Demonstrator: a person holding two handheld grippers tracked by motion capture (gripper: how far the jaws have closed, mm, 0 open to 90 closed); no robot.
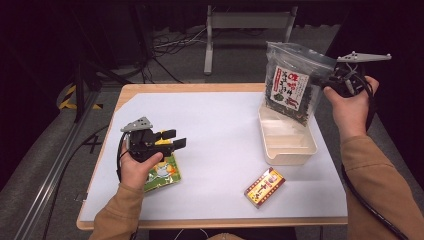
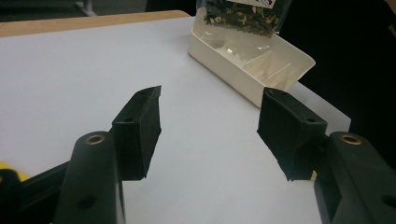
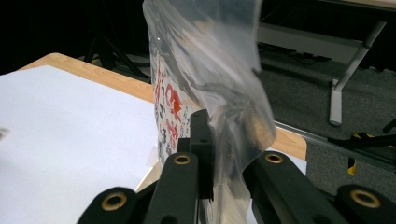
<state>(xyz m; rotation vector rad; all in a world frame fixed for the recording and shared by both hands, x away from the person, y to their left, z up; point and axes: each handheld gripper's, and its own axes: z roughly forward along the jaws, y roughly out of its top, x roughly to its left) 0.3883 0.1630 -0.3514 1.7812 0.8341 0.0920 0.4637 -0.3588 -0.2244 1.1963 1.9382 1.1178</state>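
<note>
Above the cream tray (image 1: 287,142), right tongs (image 1: 327,80) pinching the seaweed bag (image 1: 290,85), left tongs (image 1: 175,138) hovering spread apart.

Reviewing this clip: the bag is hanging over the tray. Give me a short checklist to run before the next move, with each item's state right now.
1. Right gripper clamped on the clear bag of dried food: ok; in the right gripper view its jaws pinch the film.
2. Bag above the cream tray: ok; its bottom hangs over the tray's far end.
3. Whether the bag already touches the tray: cannot tell.
4. Tray free to take the bag: ok; nothing seen inside but its dividers.
5. Left gripper out of the way: ok; open, holding nothing, over the green packet at the table's left.
6. Red and yellow box clear of the tray: ok; it lies apart, nearer the front edge.
</note>
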